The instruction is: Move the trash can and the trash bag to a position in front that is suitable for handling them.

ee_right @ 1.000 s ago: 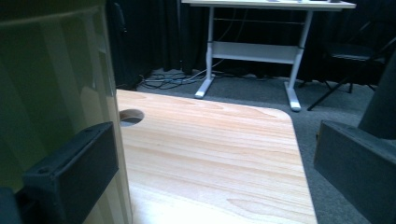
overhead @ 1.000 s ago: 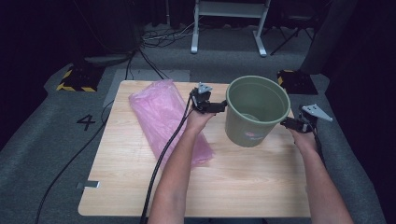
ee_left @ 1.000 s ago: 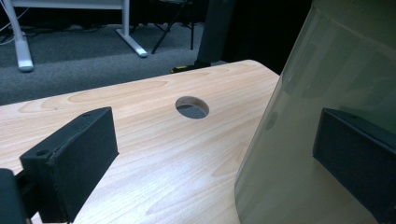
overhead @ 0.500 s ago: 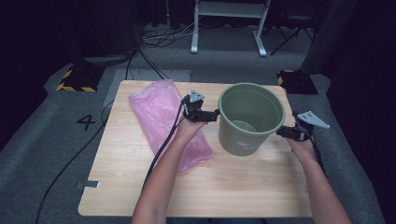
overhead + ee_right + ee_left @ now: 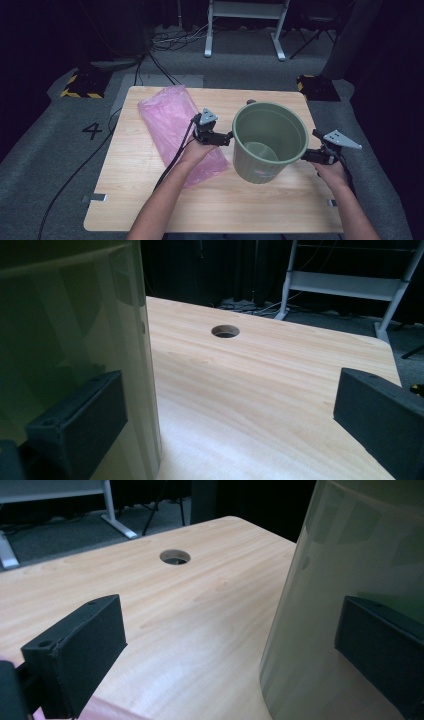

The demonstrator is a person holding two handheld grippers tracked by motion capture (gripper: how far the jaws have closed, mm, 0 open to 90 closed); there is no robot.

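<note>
Here your left gripper (image 5: 226, 138) and right gripper (image 5: 306, 156), jaws spread wide, flank the round green plastic bucket (image 5: 269, 141), gripping nothing; it stands upright on the wooden table (image 5: 150, 210) beside the pink plastic bag (image 5: 172, 125).

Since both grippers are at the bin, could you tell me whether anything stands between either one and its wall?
Nothing visible does. The left gripper and right gripper stand open at opposite sides of the bin, each with one jaw against its wall.
</note>
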